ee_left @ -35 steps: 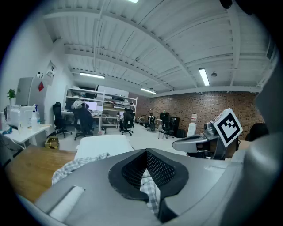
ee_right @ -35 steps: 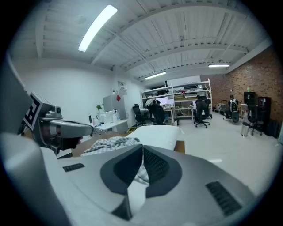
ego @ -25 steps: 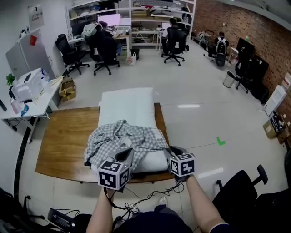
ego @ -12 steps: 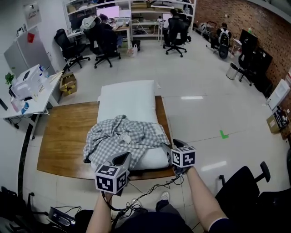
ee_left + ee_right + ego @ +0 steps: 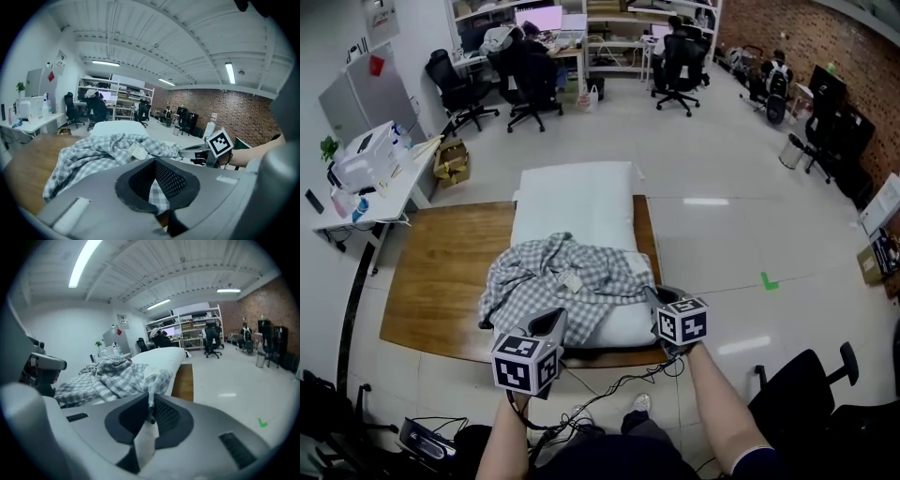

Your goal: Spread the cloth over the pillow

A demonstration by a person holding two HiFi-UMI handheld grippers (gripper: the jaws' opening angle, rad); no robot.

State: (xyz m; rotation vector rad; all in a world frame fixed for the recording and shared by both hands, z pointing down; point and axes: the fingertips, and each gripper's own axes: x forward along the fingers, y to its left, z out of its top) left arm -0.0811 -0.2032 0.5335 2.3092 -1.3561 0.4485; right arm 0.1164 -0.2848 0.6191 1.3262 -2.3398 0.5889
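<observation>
So that the cloth (image 5: 567,279) can be stretched across the pillow (image 5: 577,192), the left gripper (image 5: 551,322) pinches one near corner, the right gripper (image 5: 660,297) having just closed its jaws on another.

Bare wooden table (image 5: 431,272) lies open left of the pillow (image 5: 577,192); the bunched cloth (image 5: 562,281) crowds its near end.
</observation>
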